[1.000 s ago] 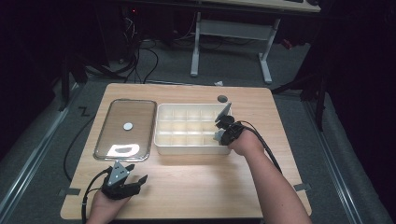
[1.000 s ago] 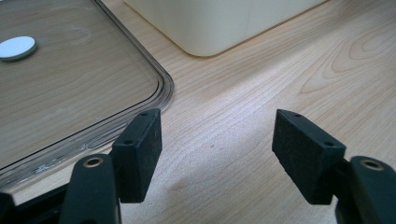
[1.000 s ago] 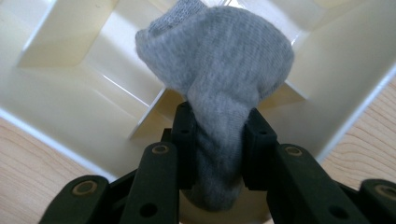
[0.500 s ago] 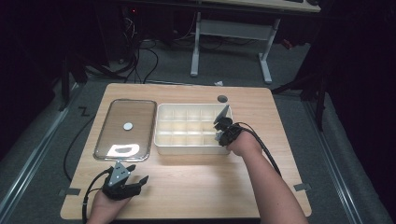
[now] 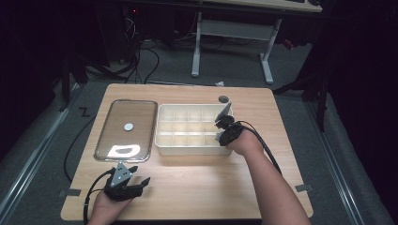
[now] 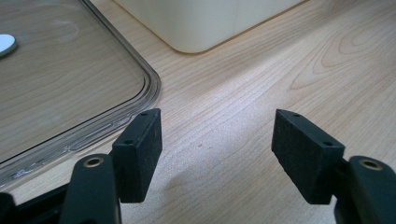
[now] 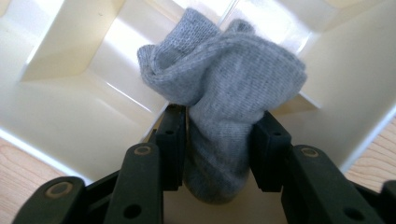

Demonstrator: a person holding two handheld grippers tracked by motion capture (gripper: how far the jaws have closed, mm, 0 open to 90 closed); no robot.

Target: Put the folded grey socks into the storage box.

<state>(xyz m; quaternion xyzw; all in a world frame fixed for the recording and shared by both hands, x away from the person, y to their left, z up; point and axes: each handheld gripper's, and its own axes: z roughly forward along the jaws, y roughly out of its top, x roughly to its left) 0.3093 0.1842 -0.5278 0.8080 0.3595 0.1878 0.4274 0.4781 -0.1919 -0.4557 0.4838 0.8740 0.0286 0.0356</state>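
High view: a wooden table (image 5: 197, 183) carries a cream divided organiser box (image 5: 193, 130) at centre and, just beside it at 9 o'clock, a clear lid (image 5: 126, 130) lying flat with a white disc (image 5: 128, 126) on it. A dark round hole (image 5: 223, 99) sits in the tabletop at 1 o'clock of the box.

The right gripper (image 5: 220, 129) is at the box's 3 o'clock end, over its end compartments. In the right gripper view its jaws are clamped on a bunched grey sock (image 7: 219, 107), pressing it from both sides. The sock's long axis runs along the jaws, from the gripper toward the box floor: its narrow rounded end lies low between the jaws, and its wider crumpled end flares out beyond the fingertips (image 7: 172, 140) toward the cream dividers (image 7: 116, 60). Whether the sock touches the floor of a compartment cannot be told, nor which compartment it is over.

The left gripper (image 5: 130, 180) rests near the table's 7 o'clock edge, well apart from the box. In the left gripper view its jaws stand wide apart with nothing between them, bare wood under them; the lid's rounded corner (image 6: 144, 88) lies just beyond one jaw, the box's corner (image 6: 196, 28) farther off.

Compared with one second ago, the right gripper has shifted slightly toward 6 o'clock along the box's end; the left gripper, lid and box lie as before.
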